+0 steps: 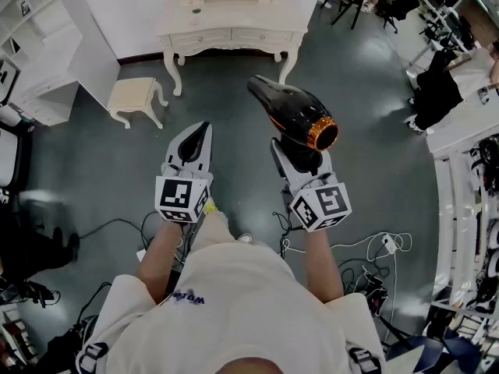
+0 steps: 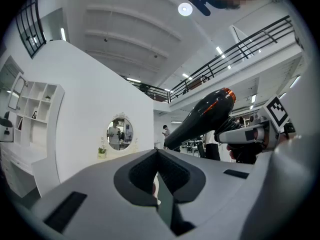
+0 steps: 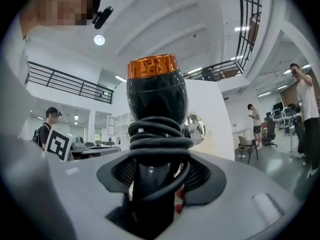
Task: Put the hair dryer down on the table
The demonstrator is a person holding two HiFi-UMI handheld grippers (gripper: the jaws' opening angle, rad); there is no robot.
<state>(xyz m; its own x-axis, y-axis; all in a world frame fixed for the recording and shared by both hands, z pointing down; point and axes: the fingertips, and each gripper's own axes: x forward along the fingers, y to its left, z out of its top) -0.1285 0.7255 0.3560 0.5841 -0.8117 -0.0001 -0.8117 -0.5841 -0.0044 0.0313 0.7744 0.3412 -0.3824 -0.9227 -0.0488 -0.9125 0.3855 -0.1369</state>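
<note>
The hair dryer point(image 1: 292, 111) is black with an orange ring at its rear end, and its cord is coiled round the handle. My right gripper point(image 1: 300, 158) is shut on that handle and holds the dryer up in the air, nozzle toward the far left. In the right gripper view the hair dryer point(image 3: 156, 94) stands upright between the jaws of the right gripper point(image 3: 155, 184). My left gripper point(image 1: 199, 131) hovers beside it to the left, shut and empty. The left gripper view shows the hair dryer point(image 2: 200, 119) to its right. The white dressing table point(image 1: 234, 14) stands ahead, well beyond both grippers.
A small white stool point(image 1: 134, 96) sits left of the table. White shelving point(image 1: 31, 53) lines the left wall. Cables and a plug point(image 1: 366, 248) lie on the dark floor near my feet. An oval mirror point(image 2: 120, 132) hangs on the wall above the table.
</note>
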